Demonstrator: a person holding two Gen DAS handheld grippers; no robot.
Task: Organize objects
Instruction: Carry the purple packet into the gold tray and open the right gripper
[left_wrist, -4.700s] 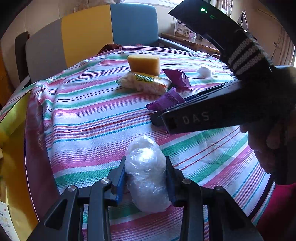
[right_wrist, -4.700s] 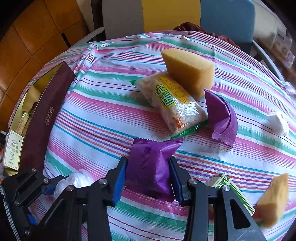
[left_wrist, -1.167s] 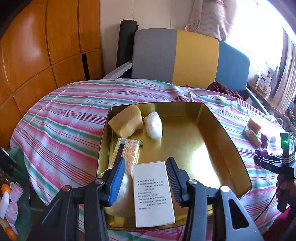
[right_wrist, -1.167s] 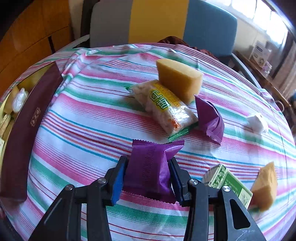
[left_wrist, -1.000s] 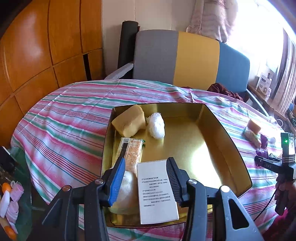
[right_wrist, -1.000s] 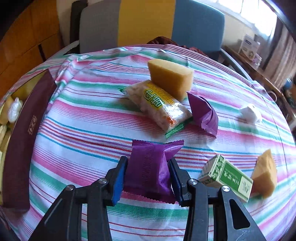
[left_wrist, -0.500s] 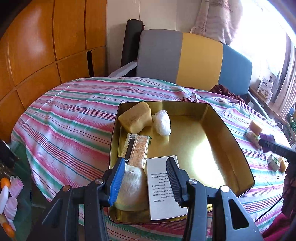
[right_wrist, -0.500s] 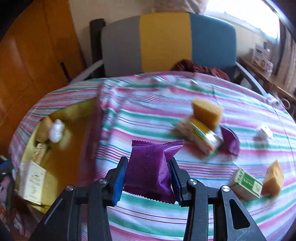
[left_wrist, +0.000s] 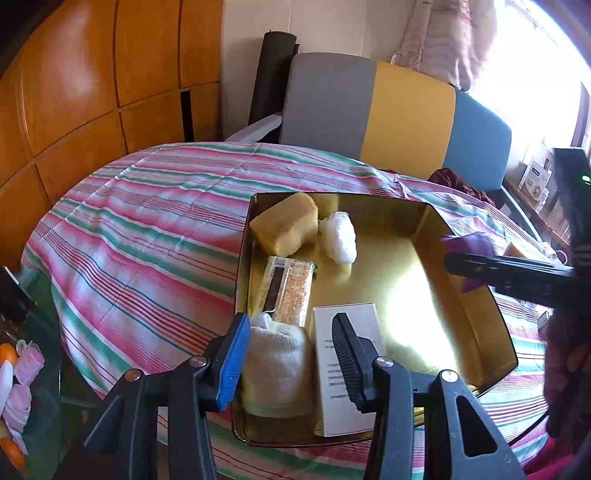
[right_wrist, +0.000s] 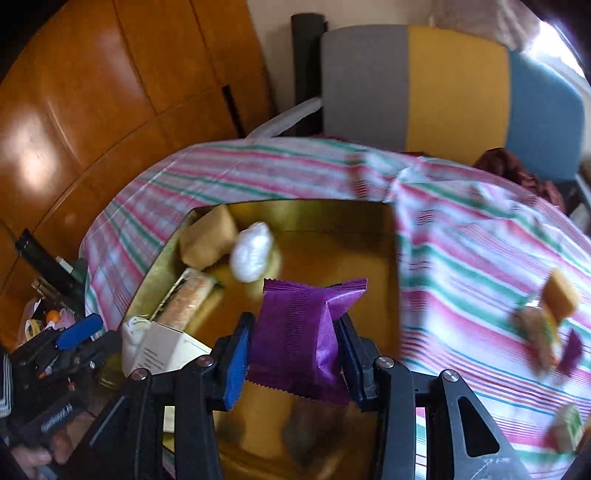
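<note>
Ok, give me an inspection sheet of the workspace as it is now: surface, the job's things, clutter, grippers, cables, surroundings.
Surface: round table under a striped tablecloth.
Job's things: gold tray holds a yellow sponge block, a white wrapped ball, a snack bar, a white cloth bundle and a white box. More packets and a sponge wedge lie on the cloth outside the tray, blurred.
Clutter: small items at the table's left edge, too blurred to name.
Grippers: right gripper shut on a purple packet above the tray; left gripper open, empty, over the tray's near end.
Cables: thin dark cable at lower right.
Surroundings: grey, yellow and blue chair, wood panelling, bright window.
</note>
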